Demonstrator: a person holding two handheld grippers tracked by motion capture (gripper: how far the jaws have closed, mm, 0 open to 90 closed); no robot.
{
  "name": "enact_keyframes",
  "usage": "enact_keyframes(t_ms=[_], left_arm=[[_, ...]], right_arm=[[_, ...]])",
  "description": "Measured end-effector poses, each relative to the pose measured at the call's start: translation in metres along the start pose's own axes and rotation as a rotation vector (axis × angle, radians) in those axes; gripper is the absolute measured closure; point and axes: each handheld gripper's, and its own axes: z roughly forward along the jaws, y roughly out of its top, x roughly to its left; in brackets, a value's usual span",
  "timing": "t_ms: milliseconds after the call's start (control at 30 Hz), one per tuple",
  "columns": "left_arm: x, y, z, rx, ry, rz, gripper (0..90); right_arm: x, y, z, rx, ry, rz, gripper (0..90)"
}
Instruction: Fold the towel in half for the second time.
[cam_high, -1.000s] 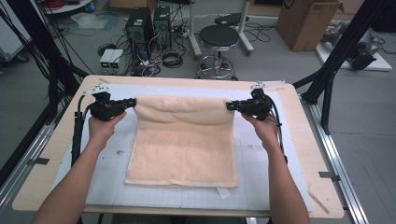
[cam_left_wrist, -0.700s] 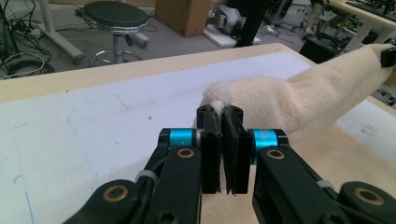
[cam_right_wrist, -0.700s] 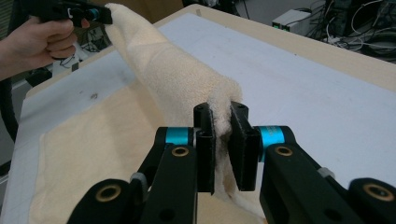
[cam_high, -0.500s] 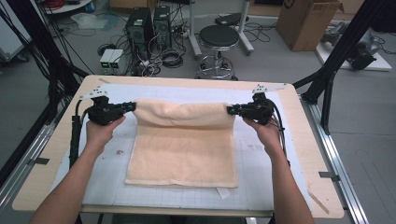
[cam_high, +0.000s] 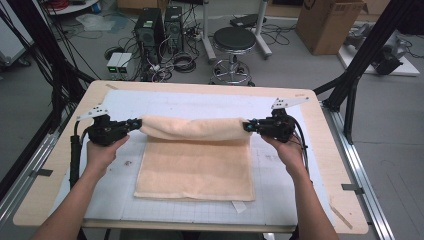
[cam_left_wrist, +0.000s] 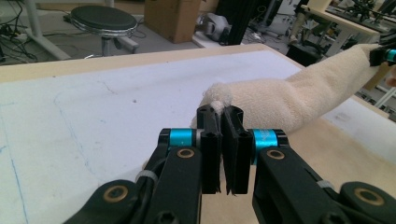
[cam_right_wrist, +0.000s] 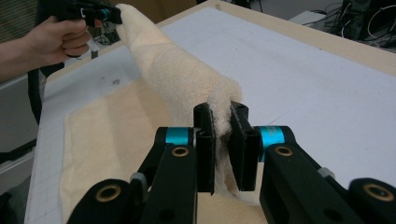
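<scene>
Towel (cam_high: 195, 162) lay spread on the white surface (cam_high: 200, 102), its far edge lifted into a roll. My left gripper (cam_high: 134, 123) had its fingers (cam_left_wrist: 210, 140) clamped nearly closed on the far-left corner; my right gripper (cam_high: 248, 126) pinched the far-right corner the same way.

Peach towel, far edge lifted

The peach terry towel (cam_high: 195, 167) lies flat at the centre of the surface (cam_high: 310, 200), its 12 o'clock edge raised into a sagging roll. That roll's corners, at 9 and 3 o'clock, are pinched up, and the near edge rests at 6 o'clock.
</scene>
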Motion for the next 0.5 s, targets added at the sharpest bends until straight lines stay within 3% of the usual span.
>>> enact_keyframes(t_ms=[200, 433, 500], left_arm=[[-0.012, -0.012, -0.013, 0.016, -0.024, 0.032, 85.8], [-0.025, -0.032, -0.025, 0.053, -0.049, 0.063, 85.8], [-0.027, -0.039, -0.028, 0.060, -0.049, 0.064, 85.8]], right_arm=[[0.013, -0.011, -0.004, 0.009, 0.007, -0.029, 82.1], [0.023, -0.029, -0.007, 0.047, 0.018, -0.026, 81.8], [0.028, -0.034, -0.008, 0.029, 0.020, -0.041, 81.8]])
